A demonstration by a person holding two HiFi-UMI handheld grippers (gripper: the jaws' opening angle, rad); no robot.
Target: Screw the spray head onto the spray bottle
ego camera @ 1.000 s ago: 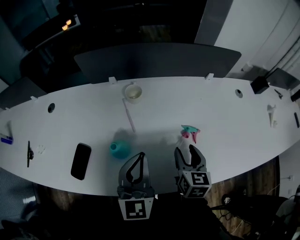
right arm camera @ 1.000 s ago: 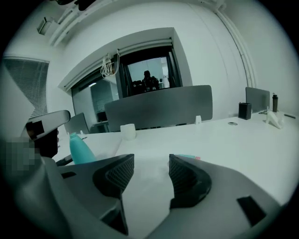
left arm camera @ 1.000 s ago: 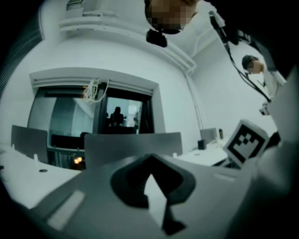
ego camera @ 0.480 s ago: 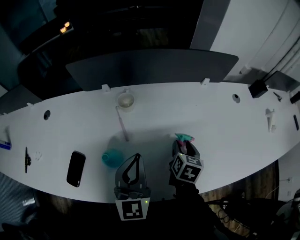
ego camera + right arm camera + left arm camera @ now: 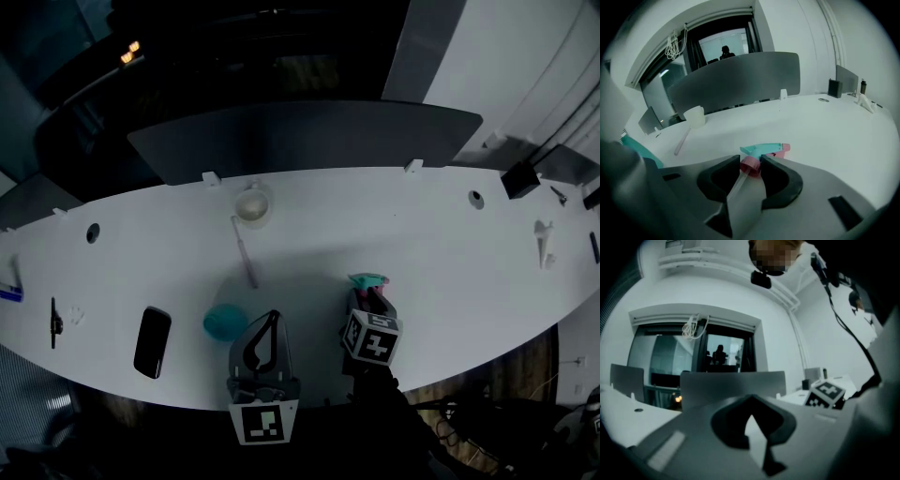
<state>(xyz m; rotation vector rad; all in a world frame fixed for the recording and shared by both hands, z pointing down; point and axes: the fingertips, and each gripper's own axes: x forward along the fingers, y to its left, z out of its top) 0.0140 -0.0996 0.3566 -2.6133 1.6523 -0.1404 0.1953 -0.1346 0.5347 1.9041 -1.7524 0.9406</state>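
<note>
Half-shut right gripper [image 5: 750, 161], closing on spray head [image 5: 762, 149]

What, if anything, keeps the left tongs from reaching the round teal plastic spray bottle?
Probably nothing: yes, reachable. The left tongs sit just right of the round teal plastic spray bottle, only bare white table between; being shut, they must open first.

All views are dim and blue-grey, with dark corners and fisheye bending. Soft shadows lie on the table [image 5: 450, 248]; both gripper views' foregrounds are blurred.
</note>
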